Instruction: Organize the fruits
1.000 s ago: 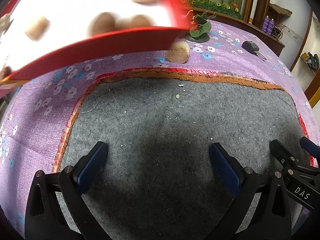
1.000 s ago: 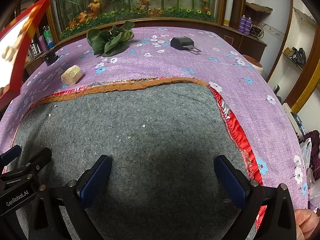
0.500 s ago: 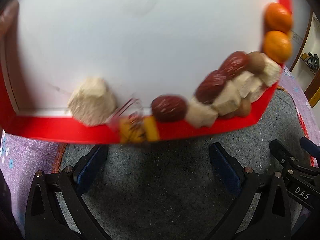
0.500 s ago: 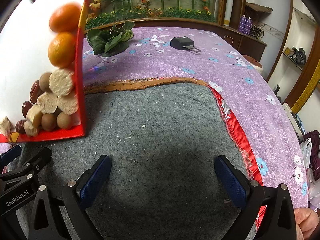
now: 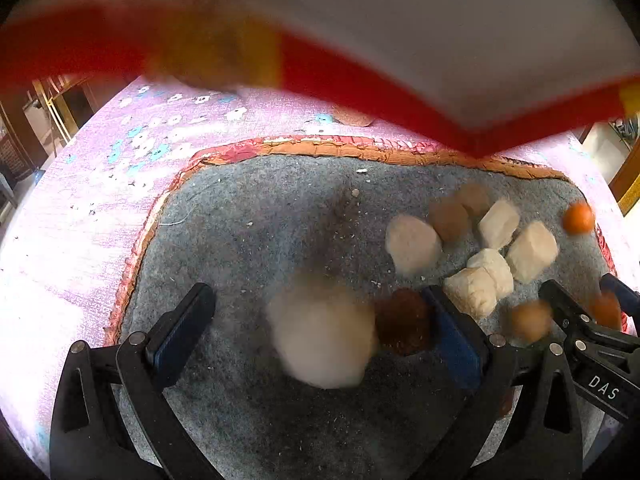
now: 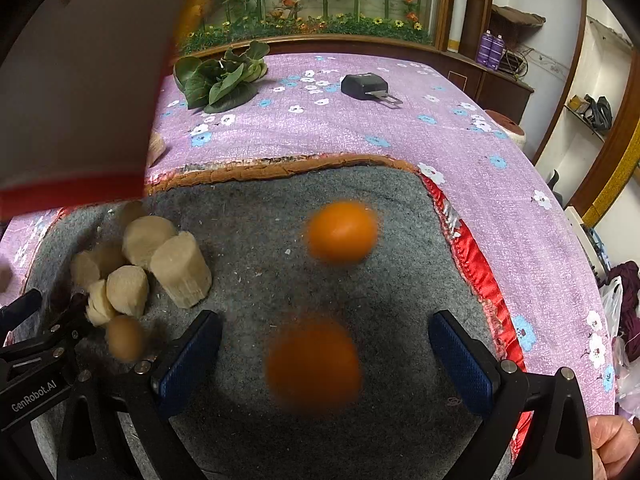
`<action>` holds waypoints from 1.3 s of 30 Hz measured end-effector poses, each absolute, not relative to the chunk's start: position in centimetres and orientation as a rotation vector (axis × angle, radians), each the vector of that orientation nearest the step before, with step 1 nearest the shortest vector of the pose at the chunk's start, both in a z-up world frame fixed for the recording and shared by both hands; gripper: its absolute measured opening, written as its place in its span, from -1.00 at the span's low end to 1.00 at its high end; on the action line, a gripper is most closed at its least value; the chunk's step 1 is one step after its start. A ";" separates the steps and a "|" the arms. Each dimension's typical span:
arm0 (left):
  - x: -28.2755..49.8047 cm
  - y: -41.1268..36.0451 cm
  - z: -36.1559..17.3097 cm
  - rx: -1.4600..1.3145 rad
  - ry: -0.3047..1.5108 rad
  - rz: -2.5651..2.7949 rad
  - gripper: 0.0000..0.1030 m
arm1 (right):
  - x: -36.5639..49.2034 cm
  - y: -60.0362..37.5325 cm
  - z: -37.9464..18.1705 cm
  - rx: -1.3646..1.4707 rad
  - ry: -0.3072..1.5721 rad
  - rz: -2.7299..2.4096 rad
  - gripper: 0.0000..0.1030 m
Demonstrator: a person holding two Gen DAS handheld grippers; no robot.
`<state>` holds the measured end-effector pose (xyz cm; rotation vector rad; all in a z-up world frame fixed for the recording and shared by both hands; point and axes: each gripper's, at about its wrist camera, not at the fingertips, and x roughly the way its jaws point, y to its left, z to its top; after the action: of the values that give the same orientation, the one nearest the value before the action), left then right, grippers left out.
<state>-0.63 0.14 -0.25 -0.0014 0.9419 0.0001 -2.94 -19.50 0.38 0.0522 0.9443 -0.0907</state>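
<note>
**Fruit loose on mat, sorting not started**

Left claw (image 5: pixel 324 336) and right claw (image 6: pixel 324 356) both released, nothing gripped. Red tray (image 5: pixel 460 120) is tilted above the grey mat (image 6: pixel 380 208); pieces are blurred, likely tumbling. Two oranges (image 6: pixel 342 230) near the right claw, one between its jaws but not held. Pale chunks (image 5: pixel 532 250), brown round fruits (image 5: pixel 448 220) and a dark red one (image 5: pixel 404 322) lie scattered by the left claw. Judgement: nothing grouped, all picking remains. Leafy greens (image 6: pixel 222 80) and a black device (image 6: pixel 366 86) sit well apart on the counter (image 6: pixel 500 208); the tray blocks both views
</note>
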 end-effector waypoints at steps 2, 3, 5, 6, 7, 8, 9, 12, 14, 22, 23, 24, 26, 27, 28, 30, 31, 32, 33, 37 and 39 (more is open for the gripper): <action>-0.8 0.0 -0.4 -0.001 0.942 0.000 1.00 | -2.8 -19.6 0.3 0.052 0.945 -0.091 1.00; -0.7 -0.2 -0.5 -0.001 0.942 0.000 1.00 | -2.7 -19.6 0.3 0.052 0.945 -0.091 1.00; -0.7 0.0 -0.3 -0.001 0.942 0.000 1.00 | -2.8 -19.6 0.0 0.052 0.945 -0.091 1.00; -0.7 0.0 -0.3 -0.001 0.942 0.000 1.00 | -2.8 -19.6 0.0 0.051 0.945 -0.091 1.00; -0.7 0.0 -0.3 -0.001 0.943 0.000 1.00 | -2.8 -19.5 0.0 0.051 0.945 -0.091 1.00; -0.7 0.0 -0.3 -0.001 0.943 0.000 1.00 | -2.8 -19.5 0.0 0.051 0.945 -0.092 1.00; -0.7 0.0 -0.3 -0.001 0.942 0.000 1.00 | -2.8 -19.5 0.0 0.051 0.945 -0.091 1.00; -0.7 0.0 -0.3 -0.001 0.943 0.000 1.00 | -2.8 -19.5 0.0 0.051 0.945 -0.091 1.00; -0.7 0.0 -0.3 -0.001 0.942 0.000 1.00 | -2.8 -19.5 0.0 0.052 0.944 -0.091 1.00; -0.7 0.0 -0.3 -0.001 0.943 0.000 1.00 | -2.8 -19.5 0.0 0.051 0.944 -0.093 1.00; -0.6 0.0 -0.3 -0.002 0.942 0.000 1.00 | -2.8 -19.5 0.0 0.051 0.944 -0.093 1.00; -0.7 0.0 -0.4 -0.002 0.941 0.000 1.00 | -2.9 -19.4 0.1 0.051 0.944 -0.093 1.00; -0.7 0.0 -0.4 -0.002 0.941 0.000 1.00 | -2.9 -19.4 0.1 0.051 0.943 -0.094 1.00; -0.7 0.0 -0.4 -0.002 0.942 -0.001 1.00 | -2.9 -19.4 0.1 0.051 0.943 -0.094 1.00; -0.7 0.0 -0.4 -0.002 0.941 0.000 1.00 | -2.8 -19.4 0.1 0.050 0.944 -0.095 1.00; -0.8 0.1 -0.5 -0.002 0.941 0.000 1.00 | -3.0 -19.4 0.1 0.052 0.943 -0.094 1.00; -0.8 0.1 -0.5 -0.002 0.942 0.000 1.00 | -2.9 -19.4 0.1 0.050 0.943 -0.094 1.00; -0.8 0.1 -0.5 -0.002 0.941 0.000 1.00 | -2.9 -19.5 0.1 0.053 0.943 -0.094 1.00; -0.8 0.1 -0.5 -0.002 0.941 -0.001 1.00 | -2.9 -19.5 0.1 0.052 0.942 -0.094 1.00; -0.7 0.1 -0.5 -0.002 0.942 0.000 1.00 | -2.9 -19.4 0.1 0.052 0.943 -0.093 1.00; -0.7 0.1 -0.5 -0.001 0.943 0.000 1.00 | -2.9 -19.4 0.1 0.047 0.944 -0.090 1.00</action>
<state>-0.73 0.08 -0.47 -0.0011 0.9426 0.0000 -2.87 -19.41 0.09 0.0468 0.9443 -0.0898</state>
